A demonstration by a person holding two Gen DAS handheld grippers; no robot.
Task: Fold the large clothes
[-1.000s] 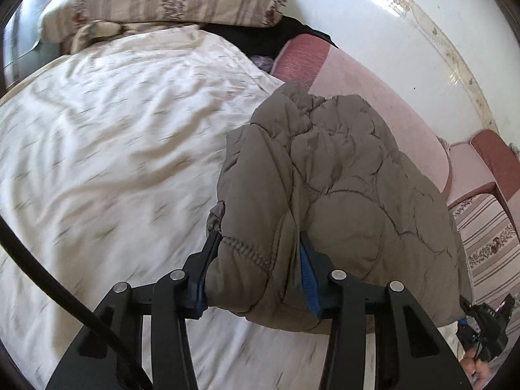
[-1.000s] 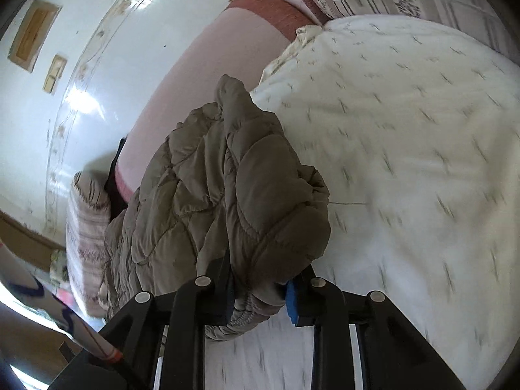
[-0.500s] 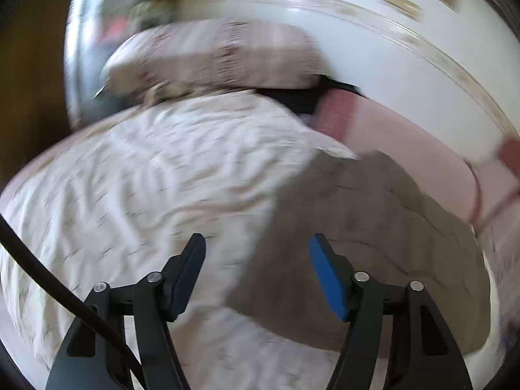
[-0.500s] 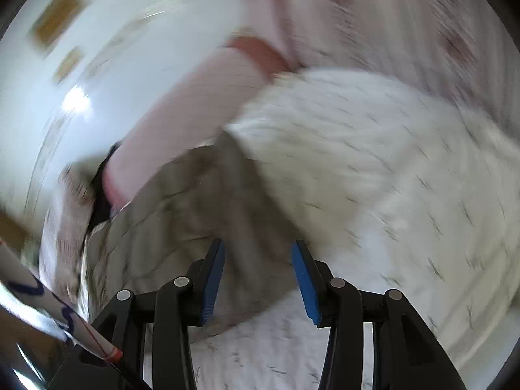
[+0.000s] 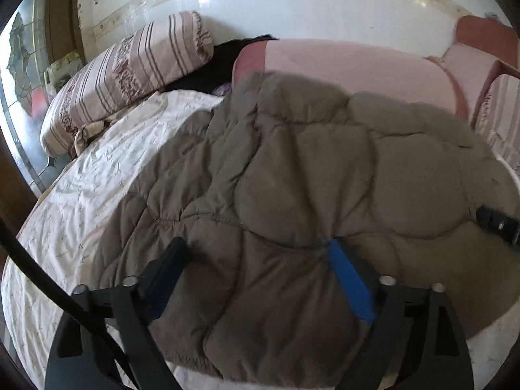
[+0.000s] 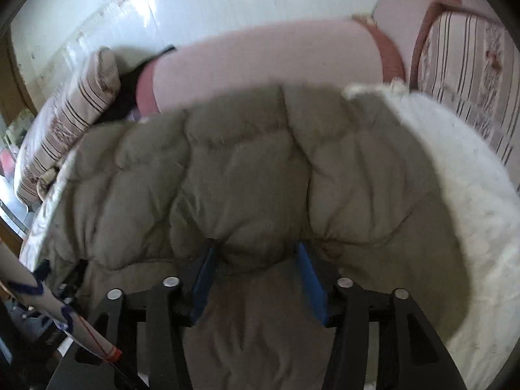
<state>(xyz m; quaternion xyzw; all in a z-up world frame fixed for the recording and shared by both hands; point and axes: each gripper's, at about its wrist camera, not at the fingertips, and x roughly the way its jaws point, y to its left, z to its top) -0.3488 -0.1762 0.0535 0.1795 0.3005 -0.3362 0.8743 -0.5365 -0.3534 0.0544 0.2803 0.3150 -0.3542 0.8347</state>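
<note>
The quilted grey-brown puffer jacket (image 5: pixel 308 175) lies spread flat on the white bedspread (image 5: pixel 97 175), its puffy panels stitched in curved seams, its far edge against the pink headboard (image 5: pixel 357 65) behind the bedspread.

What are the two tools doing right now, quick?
Left tool: open, just been opening, brown quilted jacket lying between its fingers.
Right tool: open, just been opening, jacket puffing between its fingers.

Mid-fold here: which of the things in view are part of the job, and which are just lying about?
Part of the job: quilted grey-brown jacket; left gripper and right gripper, jaws just opened, jacket between them.

Lying about: striped pillow; white bedspread; pink headboard cushion; dark garment.
</note>
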